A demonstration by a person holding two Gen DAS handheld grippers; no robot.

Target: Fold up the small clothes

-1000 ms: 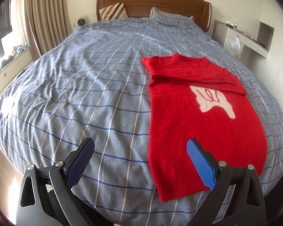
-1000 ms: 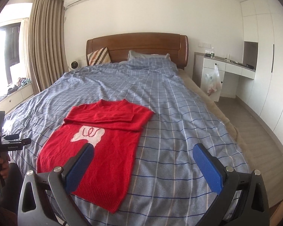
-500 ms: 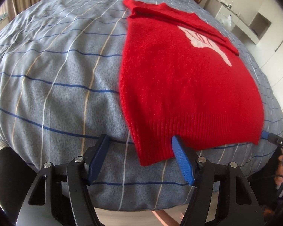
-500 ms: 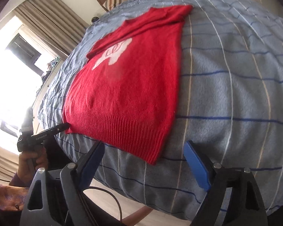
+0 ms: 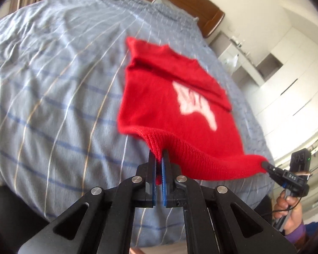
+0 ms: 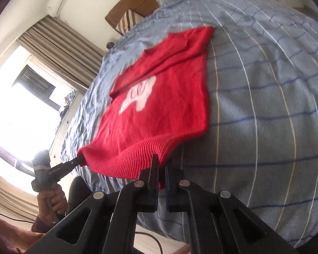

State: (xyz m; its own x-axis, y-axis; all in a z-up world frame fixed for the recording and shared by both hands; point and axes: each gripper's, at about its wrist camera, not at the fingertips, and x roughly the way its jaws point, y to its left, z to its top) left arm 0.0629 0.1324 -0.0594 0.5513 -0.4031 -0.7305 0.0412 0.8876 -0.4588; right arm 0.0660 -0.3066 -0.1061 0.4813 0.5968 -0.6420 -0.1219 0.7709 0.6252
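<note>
A small red knitted sweater with a white motif lies on the bed, its sleeves folded across the chest. My left gripper is shut on the left corner of its ribbed hem, which is lifted off the cover. In the right wrist view the same sweater shows, and my right gripper is shut on the hem's right corner. Each view also catches the other gripper: the right one and the left one, each pinching its own corner, so the hem hangs stretched between them.
The bed carries a blue-grey checked cover, with pillows and a wooden headboard at the far end. A white desk and cupboards stand to the right, curtains and a window to the left. A hand grips the left tool.
Both grippers came down to the near hem with jaws wide, then closed on its two corners. The hem has risen off the bed.
</note>
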